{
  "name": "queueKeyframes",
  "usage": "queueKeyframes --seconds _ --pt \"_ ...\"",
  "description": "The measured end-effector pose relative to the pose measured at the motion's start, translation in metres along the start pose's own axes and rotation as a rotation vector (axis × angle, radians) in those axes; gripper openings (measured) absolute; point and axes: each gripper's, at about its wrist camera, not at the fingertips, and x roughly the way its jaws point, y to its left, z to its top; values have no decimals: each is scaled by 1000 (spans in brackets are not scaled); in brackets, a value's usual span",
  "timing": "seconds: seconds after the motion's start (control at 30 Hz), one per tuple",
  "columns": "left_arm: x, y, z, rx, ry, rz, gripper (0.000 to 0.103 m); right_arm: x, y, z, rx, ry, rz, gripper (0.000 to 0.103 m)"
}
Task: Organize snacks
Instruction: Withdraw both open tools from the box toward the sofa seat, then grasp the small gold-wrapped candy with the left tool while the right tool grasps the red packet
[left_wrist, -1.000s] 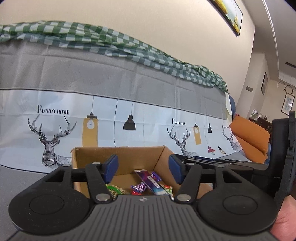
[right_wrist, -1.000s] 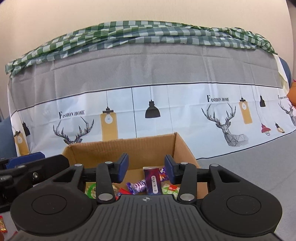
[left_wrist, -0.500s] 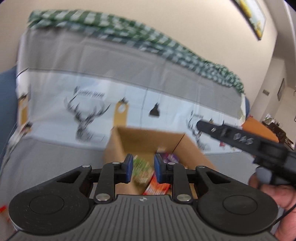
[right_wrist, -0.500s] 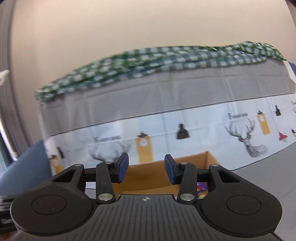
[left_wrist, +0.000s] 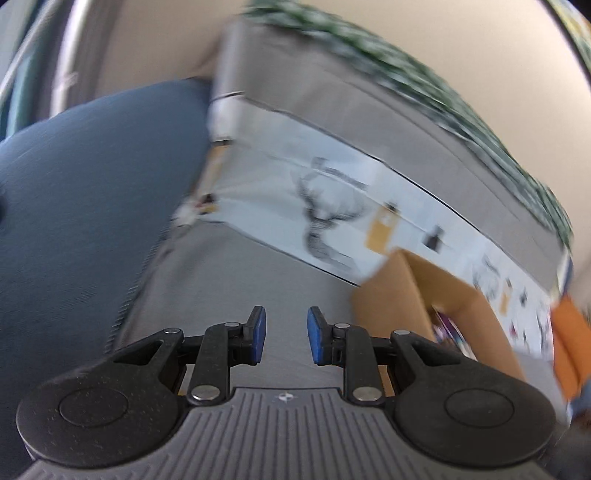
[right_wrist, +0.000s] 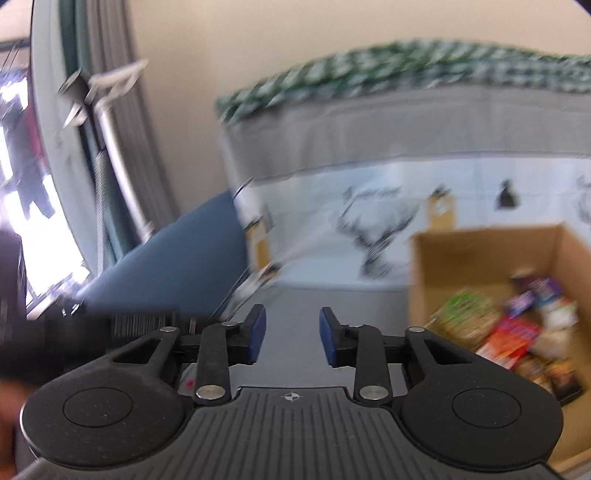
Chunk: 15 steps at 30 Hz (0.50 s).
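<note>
Grey couch seat (left_wrist: 236, 273) | cardboard box (right_wrist: 480, 251) holding snack packets (right_wrist: 509, 336) | left gripper (left_wrist: 283, 334) spread, empty, left of box | right gripper (right_wrist: 291, 334) spread, empty, left of box

box (right_wrist: 480, 258): brown | pads (right_wrist: 257, 334): blue; cloth (right_wrist: 406, 206): grey-white, deer print; cushion (left_wrist: 92, 184): navy

We see even, soft daylight in both views, with no hard shadows. Motion blur smears the deer-print cover (left_wrist: 332, 206) and cardboard box (right_wrist: 491, 258); only each gripper's body stays sharp. A blown-out window (right_wrist: 22, 184) glares at the right view's left edge. Fisheye bending curves the edges and corners.
</note>
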Motion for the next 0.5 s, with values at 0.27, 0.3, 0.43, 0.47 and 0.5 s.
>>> queueKeyframes --seconds 0.27,0.3,0.43,0.47,0.5 --pt "21 34 1 -102 138 164 27 74 28 -38 35 239 -51 39" --pt "26 35 -1 -100 170 186 27 82 28 -42 53 271 -58 47" --pt "38 38 -8 -78 236 230 32 104 32 -57 47 344 -75 63" --pt "40 37 -8 -64 242 241 34 110 33 -60 46 363 -77 67" --pt "42 37 -9 -56 248 249 35 115 34 -62 46 379 -72 68"
